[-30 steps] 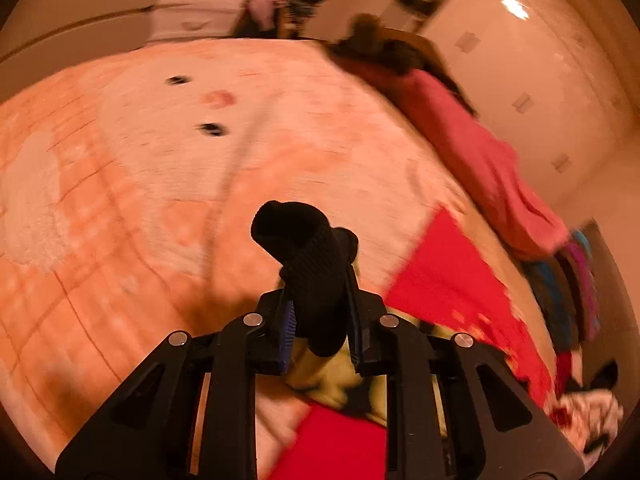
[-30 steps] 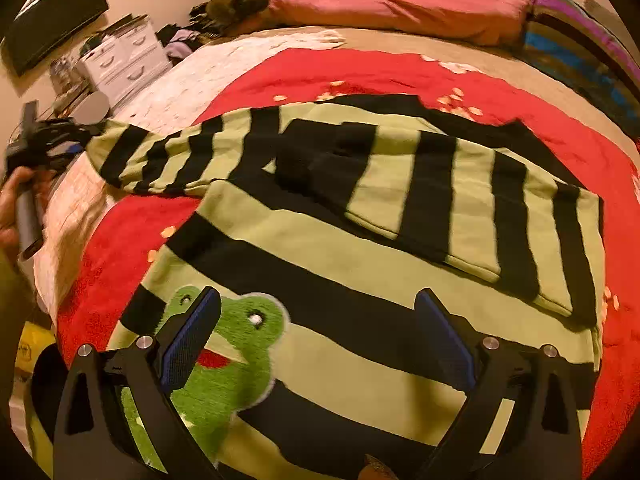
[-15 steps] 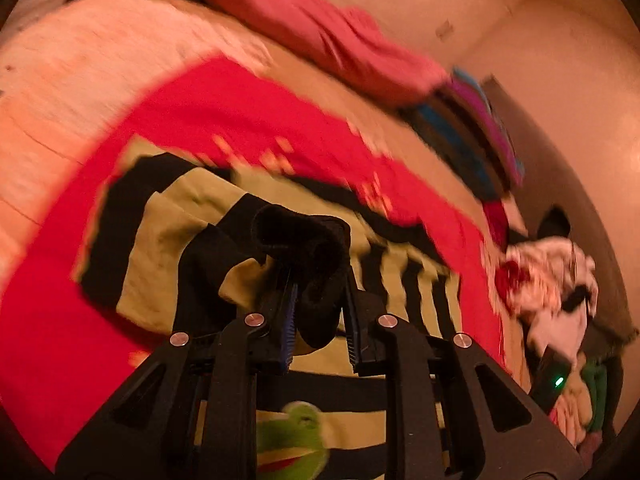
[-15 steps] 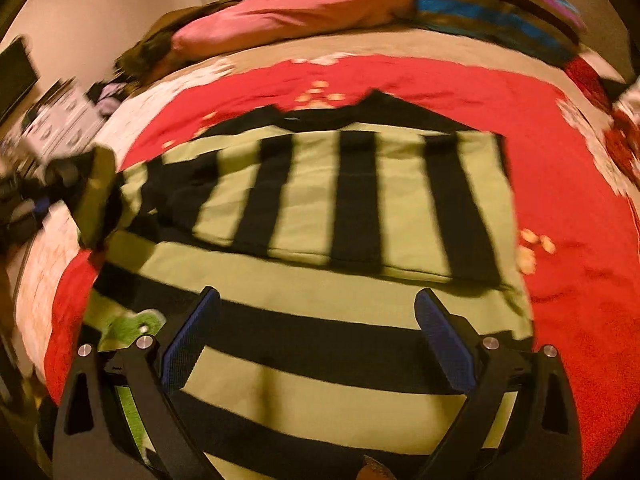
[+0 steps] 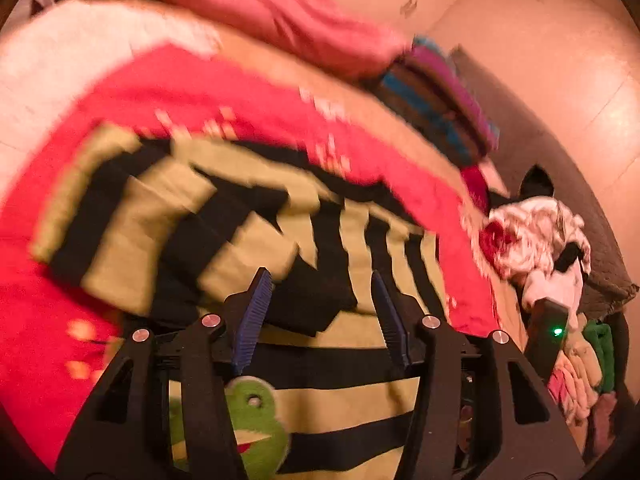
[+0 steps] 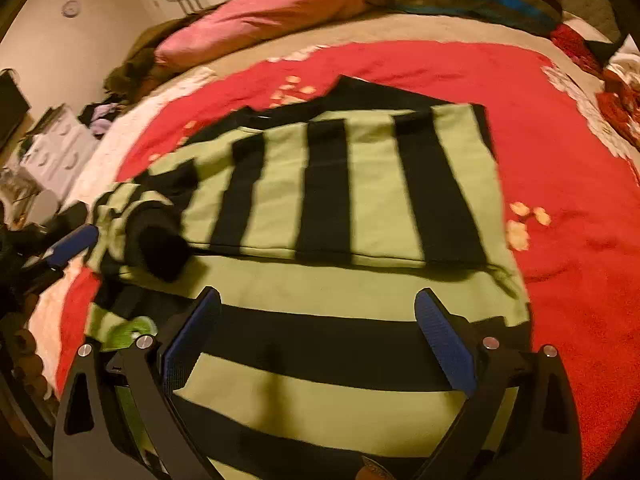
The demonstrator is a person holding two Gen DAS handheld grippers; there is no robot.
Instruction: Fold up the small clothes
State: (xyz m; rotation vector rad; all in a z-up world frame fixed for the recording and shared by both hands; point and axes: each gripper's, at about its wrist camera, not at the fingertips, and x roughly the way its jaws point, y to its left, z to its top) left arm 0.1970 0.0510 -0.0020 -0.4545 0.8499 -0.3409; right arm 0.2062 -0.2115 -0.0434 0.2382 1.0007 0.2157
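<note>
Left wrist view shows the left gripper (image 5: pixel 320 312) with its fingers (image 5: pixel 252 320) opening, the black sleeve cuff (image 5: pixel 312 304) lying loose between them rather than pinched. That cuff belongs to the green-and-black striped sweater (image 5: pixel 248 240), which lies spread on the red blanket (image 5: pixel 200 92) covering the bed, a green frog patch (image 5: pixel 256 420) showing on its front just below the fingers. From the right wrist view, the right gripper (image 6: pixel 316 344) hangs over the sweater's lower stripes with its fingers (image 6: pixel 444 344) spread wide and nothing between them. One sleeve is folded flat across the chest; the other sleeve's dark cuff sits bunched at the left edge. A pink pillow (image 6: pixel 272 16) lies beyond.
</note>
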